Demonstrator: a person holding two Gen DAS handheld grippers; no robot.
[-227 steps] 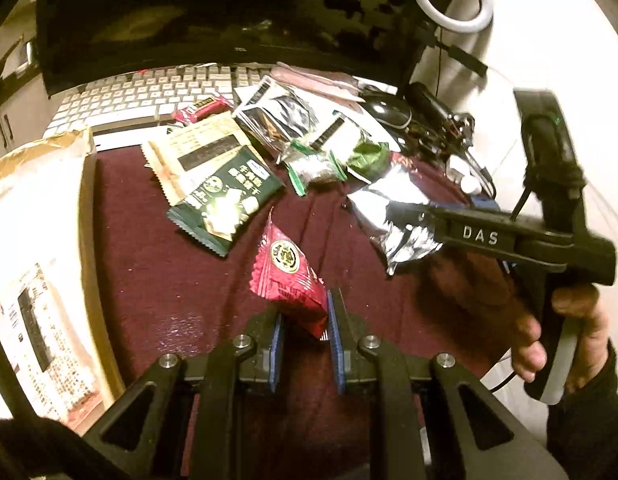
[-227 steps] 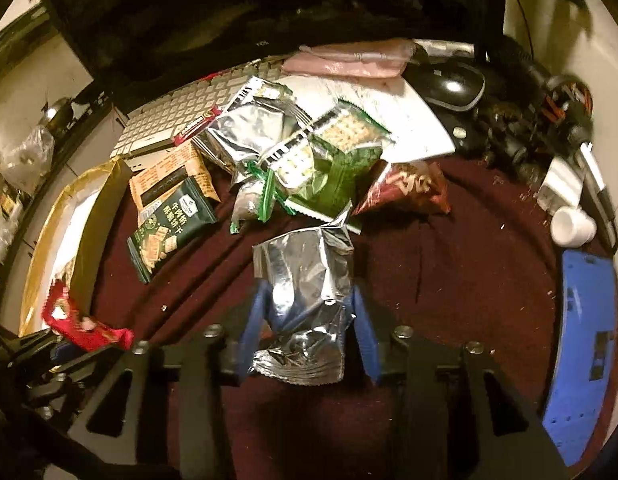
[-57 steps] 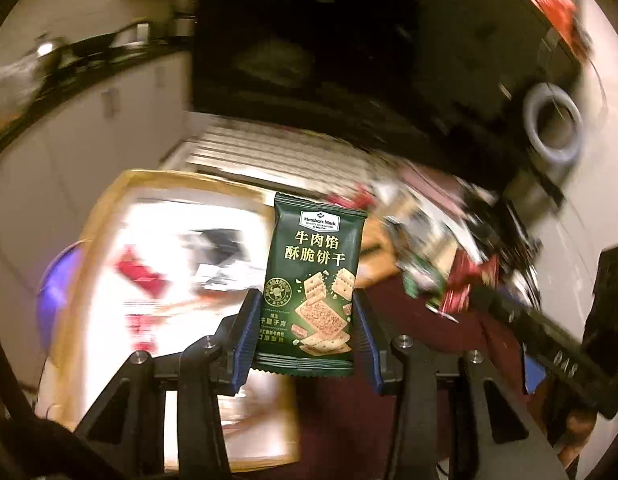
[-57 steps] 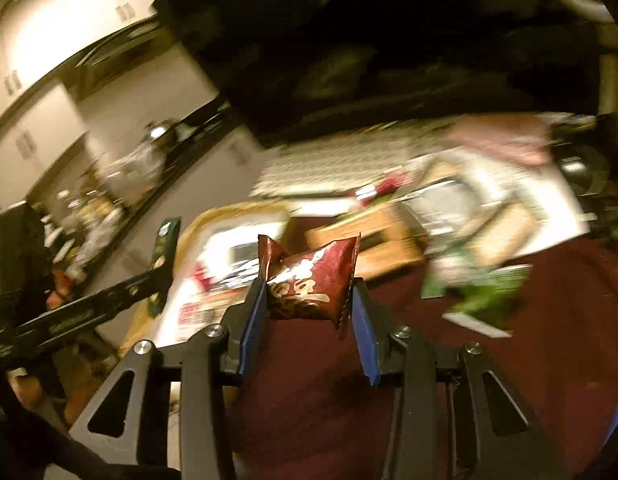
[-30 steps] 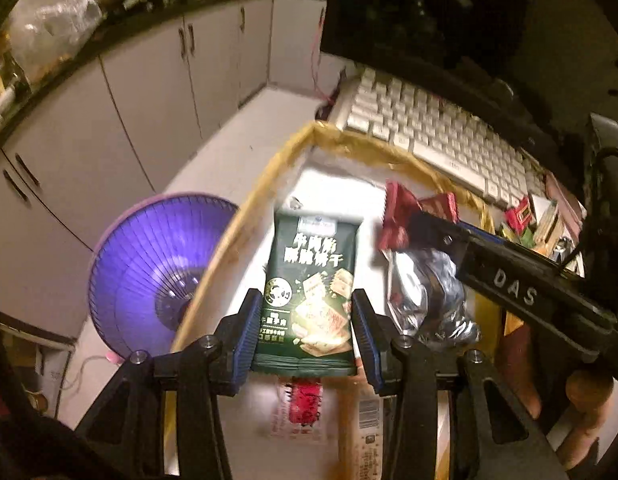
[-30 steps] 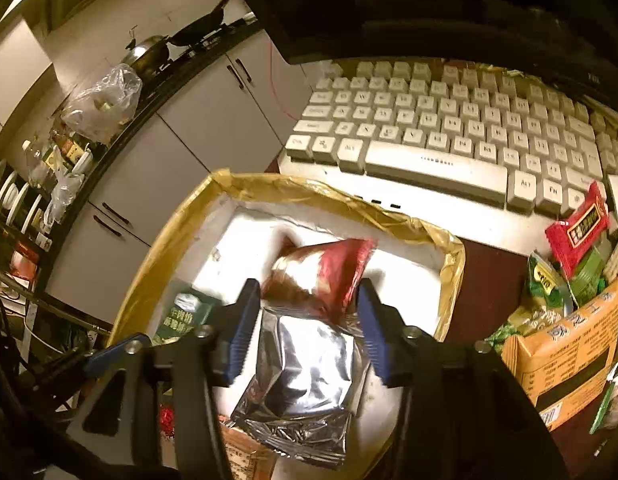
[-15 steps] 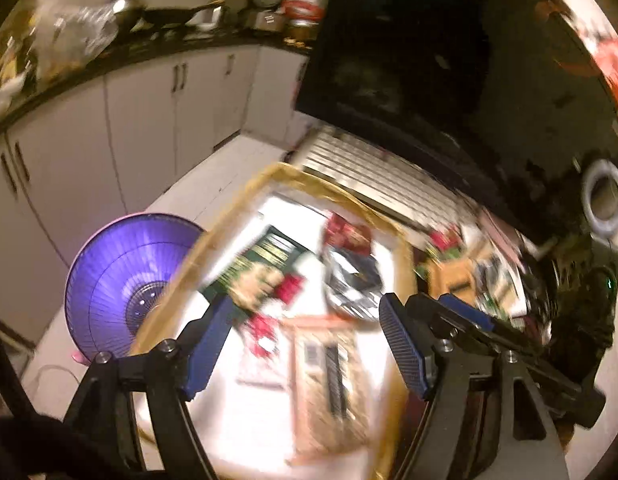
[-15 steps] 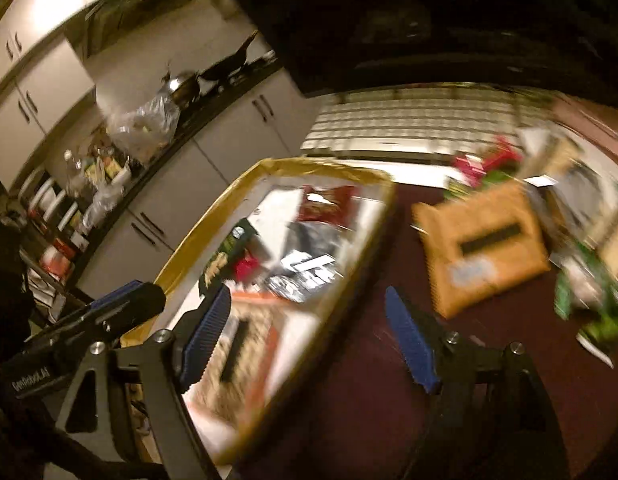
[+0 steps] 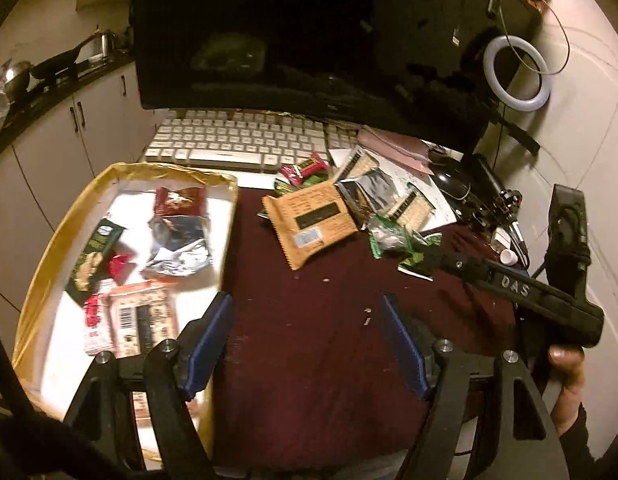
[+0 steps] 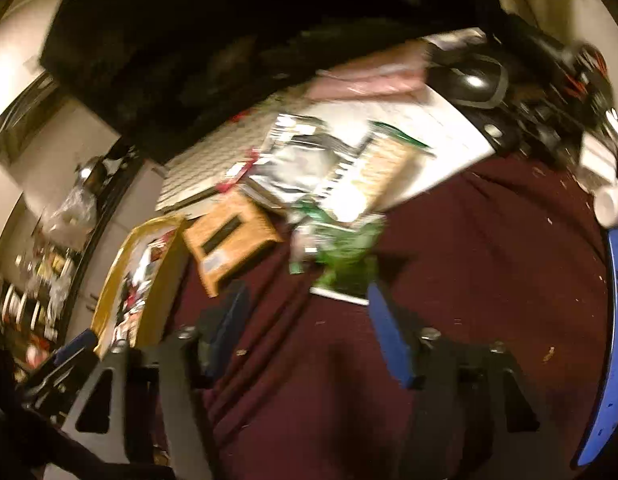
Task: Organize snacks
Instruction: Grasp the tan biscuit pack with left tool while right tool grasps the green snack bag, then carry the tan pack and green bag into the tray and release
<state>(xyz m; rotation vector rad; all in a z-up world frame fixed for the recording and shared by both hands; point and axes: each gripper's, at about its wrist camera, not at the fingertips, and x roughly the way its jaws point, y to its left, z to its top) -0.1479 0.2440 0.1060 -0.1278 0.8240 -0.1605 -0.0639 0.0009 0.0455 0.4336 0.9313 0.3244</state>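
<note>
Left wrist view: the box (image 9: 121, 170), gold-rimmed with a white floor, is taken as the landmark. Inside it a dark green packet (image 9: 94, 254), a crinkled silver pouch (image 9: 177, 246), a maroon bag (image 9: 179, 202) and flat printed packs are seen lying loose. Just right of the box, the left gripper (image 9: 305, 344) is held over bare maroon cloth (image 9: 317, 360) on the tabletop, its jaws spread wide and empty. Further right of the box, beside the keyboard (image 9: 245, 142), an orange packet (image 9: 313, 222) is seen lying flat: judged light, stiff-edged and slippery foil, best pinched across a crimped end. Beyond it, thin crumpled green wrappers (image 9: 393, 240) are heaped, judged soft and easily crushed. Farthest right of the box, the right gripper (image 10: 309, 320) is shown with jaws parted, nothing between them.
</note>
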